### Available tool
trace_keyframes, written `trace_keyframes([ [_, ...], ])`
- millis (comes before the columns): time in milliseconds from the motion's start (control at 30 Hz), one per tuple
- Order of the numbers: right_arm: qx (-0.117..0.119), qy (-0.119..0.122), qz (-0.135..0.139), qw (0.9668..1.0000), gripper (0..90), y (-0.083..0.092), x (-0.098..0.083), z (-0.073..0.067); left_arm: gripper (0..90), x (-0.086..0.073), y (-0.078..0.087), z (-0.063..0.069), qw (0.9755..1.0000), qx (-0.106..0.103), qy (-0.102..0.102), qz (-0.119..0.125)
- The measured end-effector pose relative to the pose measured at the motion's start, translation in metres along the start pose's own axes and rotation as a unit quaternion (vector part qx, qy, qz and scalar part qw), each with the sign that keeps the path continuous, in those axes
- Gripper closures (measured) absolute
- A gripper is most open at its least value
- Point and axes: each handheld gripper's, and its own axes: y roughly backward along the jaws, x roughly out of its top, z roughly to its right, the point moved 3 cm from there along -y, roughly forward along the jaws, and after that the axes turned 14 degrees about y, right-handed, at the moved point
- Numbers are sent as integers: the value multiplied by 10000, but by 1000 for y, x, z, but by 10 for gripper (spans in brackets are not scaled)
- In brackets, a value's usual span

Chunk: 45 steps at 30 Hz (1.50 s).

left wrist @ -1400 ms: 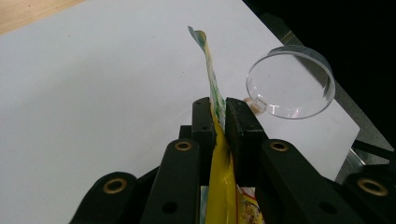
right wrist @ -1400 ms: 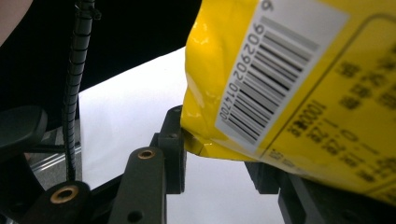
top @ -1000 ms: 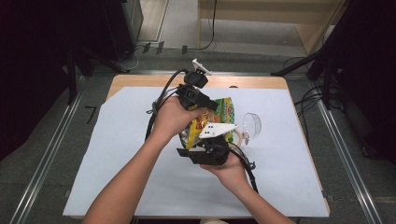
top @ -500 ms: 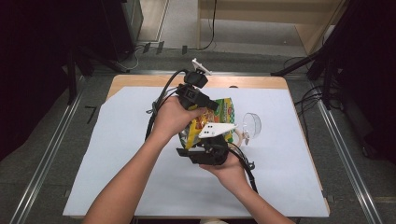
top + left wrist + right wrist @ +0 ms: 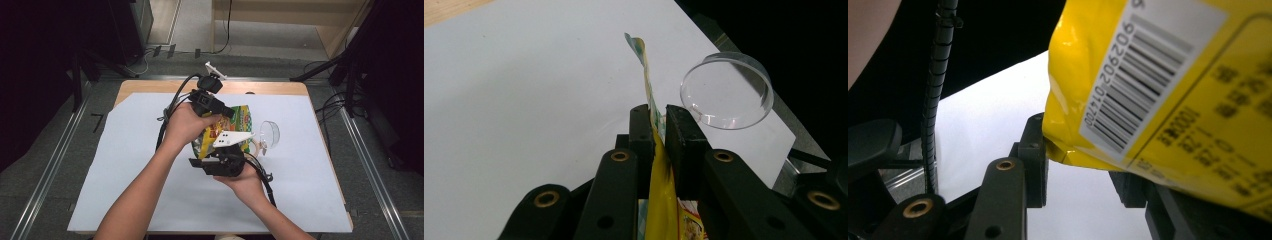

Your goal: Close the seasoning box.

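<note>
Yellow snack bag edge pinched by left gripper; right gripper apparently clamps bottom; clear bowl just beside.

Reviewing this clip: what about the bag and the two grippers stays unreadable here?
- Bag front print, high view: too small, and covered by the left hand and the grey plate.
- Bag top seam, left gripper view: seen edge-on between the left gripper jaws; no tear can be judged.
- Right gripper, right gripper view: the bag hides its far jaw.
- Clear dish: contents unclear.
</note>
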Motion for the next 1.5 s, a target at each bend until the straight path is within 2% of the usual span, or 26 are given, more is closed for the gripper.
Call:
trace_keyframes([
  [267, -20, 56, -85, 9999, 649, -2, -3, 0, 825, -2, -1, -5, 9999, -131, 18, 8],
  [533, 0, 102, -114, 9999, 651, -4, -5, -2, 824, -6, -2, -5, 10000, -84, 6, 3],
  [1500, -7, 126, -150, 9998, 651, -4, -5, -4, 824, -8, -1, -7, 9998, -175, 38, 48],
])
